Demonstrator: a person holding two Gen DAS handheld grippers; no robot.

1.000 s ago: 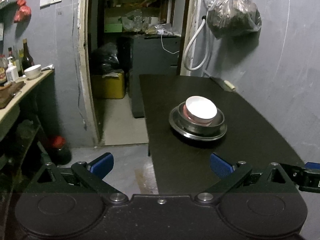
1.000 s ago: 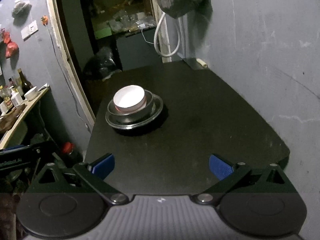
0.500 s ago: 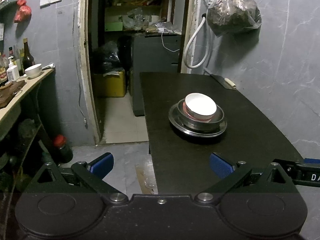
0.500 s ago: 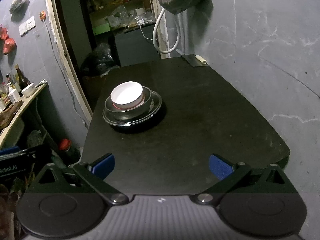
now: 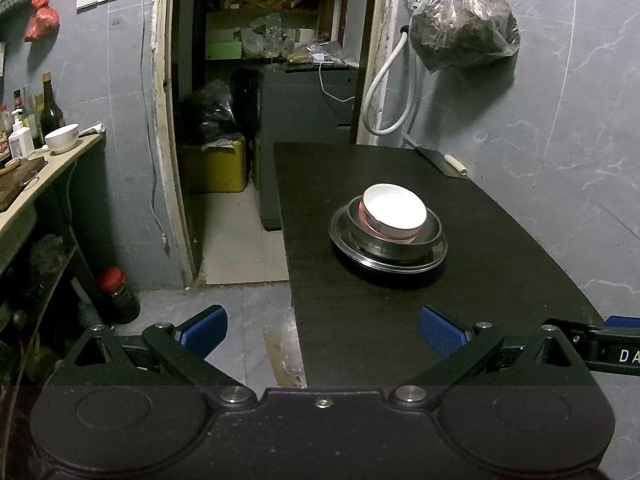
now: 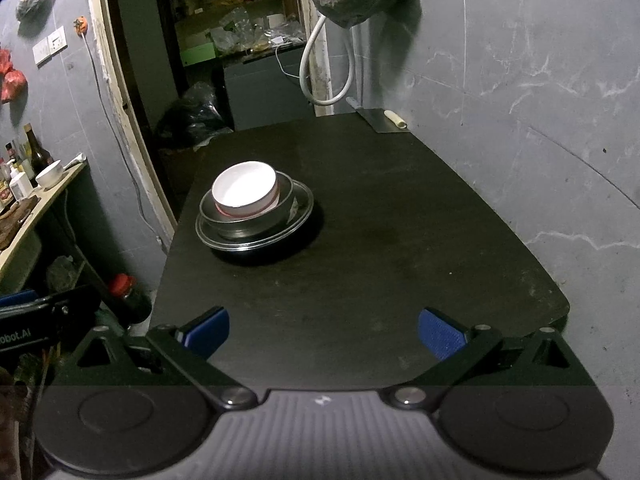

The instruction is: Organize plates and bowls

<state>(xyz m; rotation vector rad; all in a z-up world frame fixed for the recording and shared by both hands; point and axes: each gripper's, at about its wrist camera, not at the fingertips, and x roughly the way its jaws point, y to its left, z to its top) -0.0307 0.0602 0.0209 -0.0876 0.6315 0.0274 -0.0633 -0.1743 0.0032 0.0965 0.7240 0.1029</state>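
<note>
Although both claws hang back at the near edge of the dark surface [image 6: 400, 208], we can judge the stack well. A white bowl [image 5: 395, 211] sits inside a steel bowl [image 5: 396, 236], and this one sits on a steel plate [image 5: 387, 254], toward the left side of the surface. Our left claw [image 5: 322, 330] is spread wide and empty; our right claw [image 6: 323, 331] is spread and empty too. We think the white bowl is ceramic, so rather heavy, stiff, smooth and easy to chip. The steel pieces look light but slippery. We would pinch each one at the rim, one finger inside and one outside.
</note>
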